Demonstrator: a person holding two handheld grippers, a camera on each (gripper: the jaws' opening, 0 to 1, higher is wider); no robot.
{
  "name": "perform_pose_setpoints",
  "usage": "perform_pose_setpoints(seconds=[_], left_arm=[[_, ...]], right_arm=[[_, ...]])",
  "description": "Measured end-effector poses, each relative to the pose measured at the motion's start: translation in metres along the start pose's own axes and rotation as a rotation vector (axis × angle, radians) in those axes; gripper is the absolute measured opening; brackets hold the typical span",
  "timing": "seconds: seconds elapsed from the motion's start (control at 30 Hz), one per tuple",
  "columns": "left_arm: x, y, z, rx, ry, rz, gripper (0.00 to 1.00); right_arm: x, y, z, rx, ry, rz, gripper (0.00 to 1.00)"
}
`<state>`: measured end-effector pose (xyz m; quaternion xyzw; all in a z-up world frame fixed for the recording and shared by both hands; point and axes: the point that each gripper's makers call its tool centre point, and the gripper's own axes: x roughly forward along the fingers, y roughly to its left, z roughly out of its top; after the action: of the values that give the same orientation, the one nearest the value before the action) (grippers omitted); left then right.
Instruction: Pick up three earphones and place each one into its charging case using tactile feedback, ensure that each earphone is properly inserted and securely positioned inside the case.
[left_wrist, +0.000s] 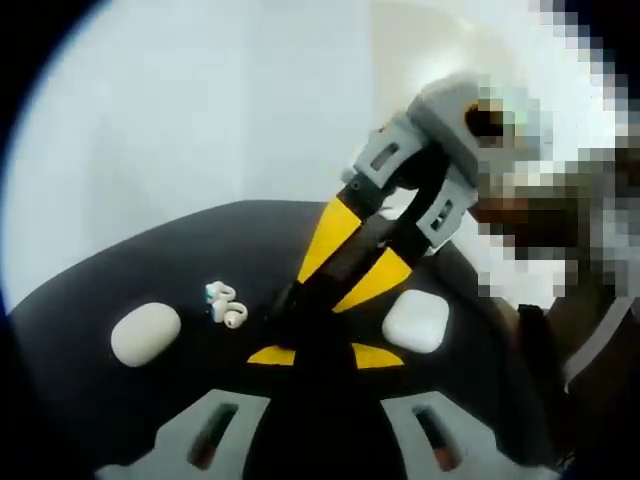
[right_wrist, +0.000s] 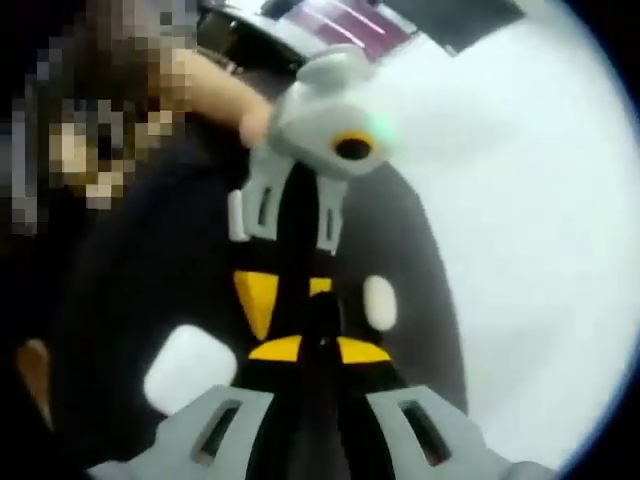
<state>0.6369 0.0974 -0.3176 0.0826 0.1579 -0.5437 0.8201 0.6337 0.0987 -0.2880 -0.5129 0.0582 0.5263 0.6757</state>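
Two small white earphones with teal tips (left_wrist: 225, 305) lie loose on a black mat (left_wrist: 110, 275). Left of them rests an oval white case (left_wrist: 145, 333), closed; a squarish white case (left_wrist: 415, 322) sits to the right, also closed. My left gripper (left_wrist: 322, 338) points at the mat's middle, its jaws together. My right gripper (left_wrist: 287, 306) reaches in from the upper right, its yellow-marked jaws closed, tip down on the mat just right of the earphones. In the right gripper view, my right gripper (right_wrist: 322, 322) meets the left gripper (right_wrist: 312, 292) tip to tip between the oval case (right_wrist: 380, 302) and the squarish case (right_wrist: 190, 368). Anything between the tips is hidden.
The mat lies on a white table (left_wrist: 200, 120) that extends beyond its far edge. A person stands close at the right of the left gripper view, a hand (right_wrist: 220, 95) on the left gripper's body. Dark equipment (right_wrist: 340, 25) sits past the table.
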Motion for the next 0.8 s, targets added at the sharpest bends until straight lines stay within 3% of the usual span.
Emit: perform_pose_setpoints(seconds=[0.37, 0.6, 0.67, 0.8], left_arm=[[-0.001, -0.001, -0.001, 0.003, -0.002, -0.006, 0.15], [0.000, -0.001, -0.003, 0.003, 0.000, -0.007, 0.15], [0.000, -0.001, -0.003, 0.006, 0.000, -0.008, 0.15], [0.000, -0.001, -0.004, 0.007, 0.000, -0.011, 0.15]], right_arm=[[-0.001, 0.001, 0.005, -0.017, -0.085, 0.022, 0.16], [-0.010, -0.003, 0.002, 0.015, -0.127, 0.025, 0.19], [-0.012, -0.005, 0.001, 0.076, -0.169, 0.039, 0.20], [-0.011, -0.002, -0.016, 0.258, -0.225, 0.143, 0.22]])
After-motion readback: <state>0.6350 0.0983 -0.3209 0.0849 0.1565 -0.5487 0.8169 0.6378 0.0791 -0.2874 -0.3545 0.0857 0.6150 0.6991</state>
